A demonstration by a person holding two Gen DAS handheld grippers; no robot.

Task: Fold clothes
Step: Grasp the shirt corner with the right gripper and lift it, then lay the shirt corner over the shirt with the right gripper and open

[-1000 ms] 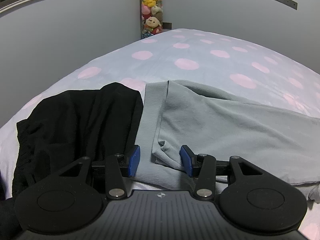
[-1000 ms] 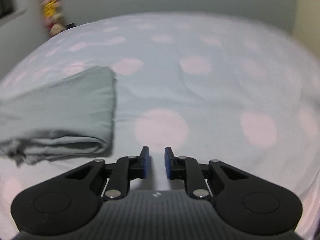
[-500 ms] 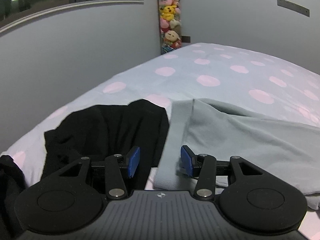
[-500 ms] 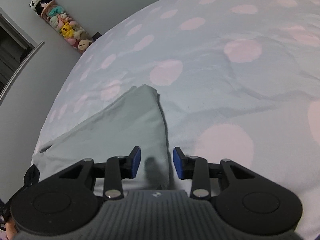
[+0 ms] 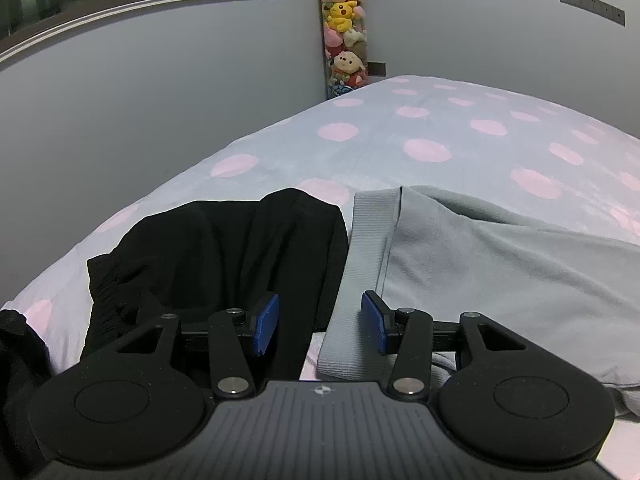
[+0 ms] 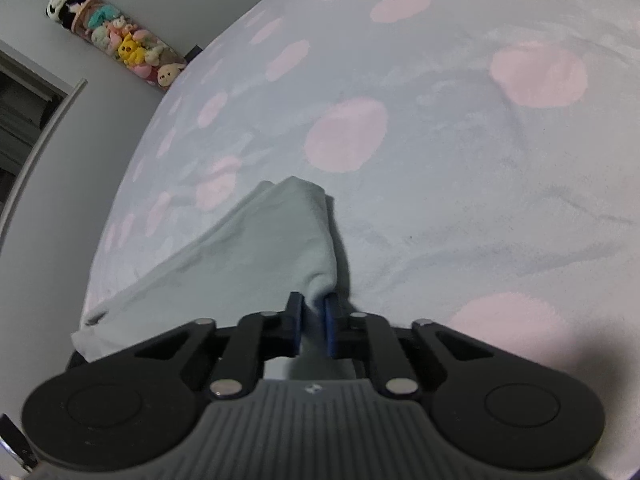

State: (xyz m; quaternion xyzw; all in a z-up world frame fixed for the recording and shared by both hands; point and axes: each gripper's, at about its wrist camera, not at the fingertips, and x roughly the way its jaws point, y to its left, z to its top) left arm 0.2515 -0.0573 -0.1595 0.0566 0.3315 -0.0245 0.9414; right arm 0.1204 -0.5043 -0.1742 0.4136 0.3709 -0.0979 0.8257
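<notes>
A light grey garment (image 5: 500, 264) lies folded lengthwise on the bed, its ribbed waistband (image 5: 360, 248) toward my left gripper. A crumpled black garment (image 5: 224, 252) lies just left of it. My left gripper (image 5: 320, 326) hovers open over the seam where the two meet, with nothing pinched. In the right wrist view the other end of the grey garment (image 6: 256, 248) runs into my right gripper (image 6: 314, 312). Its jaws are closing, and the near corner of the fabric is squeezed between the blue pads.
The bed (image 6: 460, 184) has a pale blue cover with pink dots. A column of plush toys (image 5: 344, 28) stands in the far corner by the grey wall (image 5: 140, 100). More black cloth (image 5: 16, 344) sits at the left edge.
My right gripper swung left from bare bedcover onto the grey garment's end and its jaws narrowed onto the fabric. The left gripper stayed open and tipped up slightly.
</notes>
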